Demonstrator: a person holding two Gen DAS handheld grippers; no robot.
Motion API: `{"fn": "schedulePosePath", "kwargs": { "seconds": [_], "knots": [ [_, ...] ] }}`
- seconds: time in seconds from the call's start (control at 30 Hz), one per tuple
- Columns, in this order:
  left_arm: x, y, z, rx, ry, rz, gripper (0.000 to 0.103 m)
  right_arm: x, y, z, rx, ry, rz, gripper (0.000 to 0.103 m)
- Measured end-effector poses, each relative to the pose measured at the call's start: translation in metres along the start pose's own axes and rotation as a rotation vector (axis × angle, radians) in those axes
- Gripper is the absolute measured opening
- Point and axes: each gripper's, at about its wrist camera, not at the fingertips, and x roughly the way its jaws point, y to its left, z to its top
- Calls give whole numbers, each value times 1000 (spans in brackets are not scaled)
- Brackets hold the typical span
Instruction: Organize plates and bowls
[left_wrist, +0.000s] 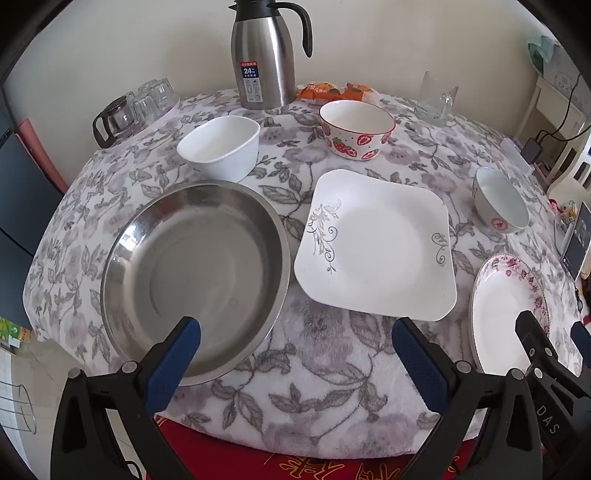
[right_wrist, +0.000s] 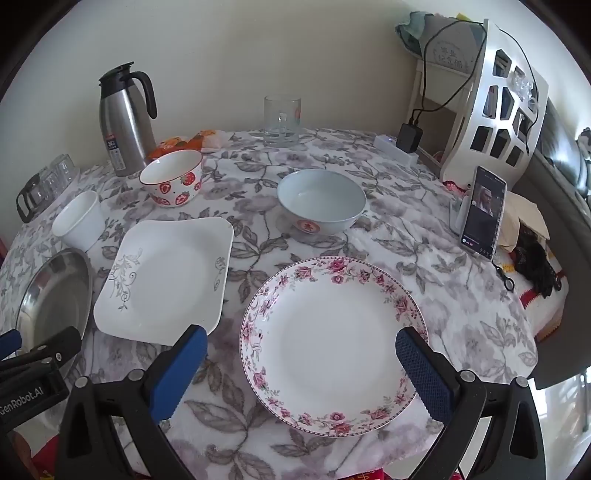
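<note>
- Nothing is gathered yet — every dish lies apart on the cloth-covered desk (left_wrist: 332, 373), so this looks like the opening reach.
- Left claw (left_wrist: 295, 343) is released and empty, hanging over the near edge between the steel basin (left_wrist: 195, 273) and the square plate (left_wrist: 376, 243).
- Right claw (right_wrist: 301, 354) is likewise released, empty, straddling the floral plate (right_wrist: 332, 343) without touching it.
- Landmark — the square plate: steel basin just left, floral plate right, white bowl (left_wrist: 221, 147) and strawberry bowl (left_wrist: 356, 129) behind it, pale bowl (right_wrist: 321, 201) behind-right.
- All dishes sit mouth-up; the square plate's corner points toward the claws.
- Likely next: pinch a plate's rim and stack it.
</note>
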Motion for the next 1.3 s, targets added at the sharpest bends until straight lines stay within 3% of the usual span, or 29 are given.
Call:
{"fn": "schedulePosePath", "kwargs": {
  "seconds": [1.3],
  "knots": [
    [9,6,-4,-22,36,22,103,2,2,-1,-4,11,2,103]
  ]
}}
